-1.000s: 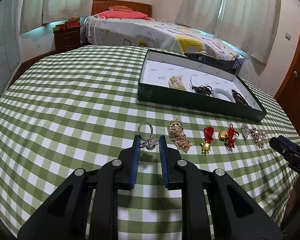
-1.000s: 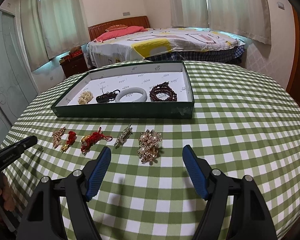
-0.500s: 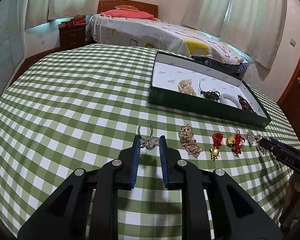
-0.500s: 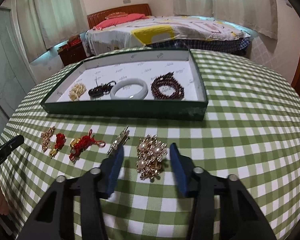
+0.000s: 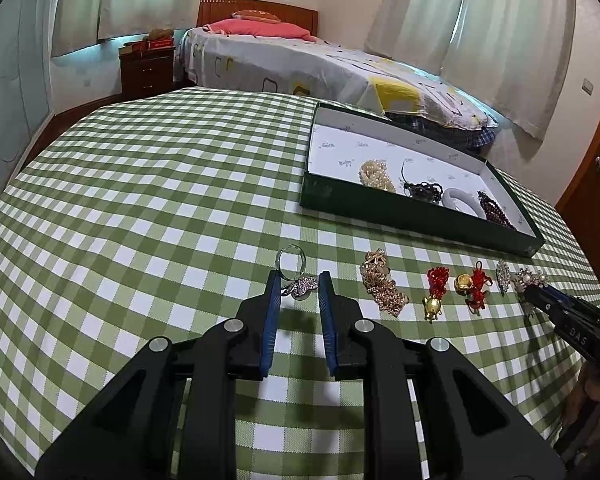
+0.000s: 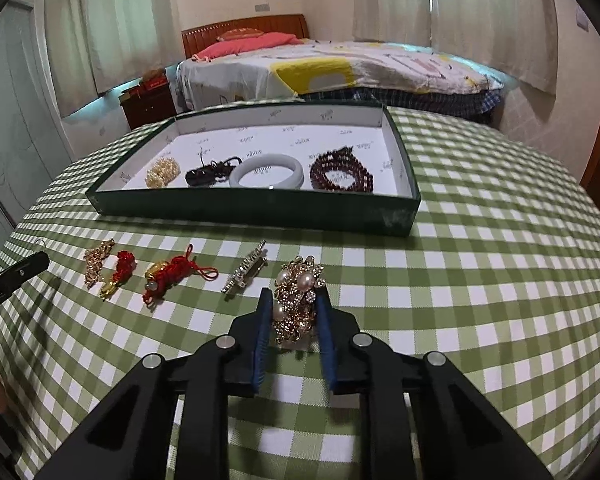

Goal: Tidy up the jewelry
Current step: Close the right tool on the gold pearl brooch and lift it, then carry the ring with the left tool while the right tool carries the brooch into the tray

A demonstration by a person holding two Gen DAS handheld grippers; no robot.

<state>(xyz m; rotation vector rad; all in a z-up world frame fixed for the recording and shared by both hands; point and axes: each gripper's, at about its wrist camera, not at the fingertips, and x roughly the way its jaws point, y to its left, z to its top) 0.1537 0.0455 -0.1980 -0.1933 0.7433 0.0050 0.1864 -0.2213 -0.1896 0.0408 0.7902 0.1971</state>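
Note:
My right gripper is shut on a gold pearl brooch, which still rests on the checked tablecloth. My left gripper is shut on a silver keyring charm, whose ring lies just ahead on the cloth. The green jewelry box holds a pearl bracelet, a dark corded piece, a jade bangle and dark red beads. On the cloth lie a rhinestone clip, a red knot charm, a second red charm and a gold chain piece.
The round table's edge curves close at front and right. A bed and a nightstand stand behind the table. The right gripper's tip shows in the left wrist view.
My right gripper moved forward and closed from wide open onto the pearl brooch. My left gripper stayed closed on the keyring charm, shifting slightly.

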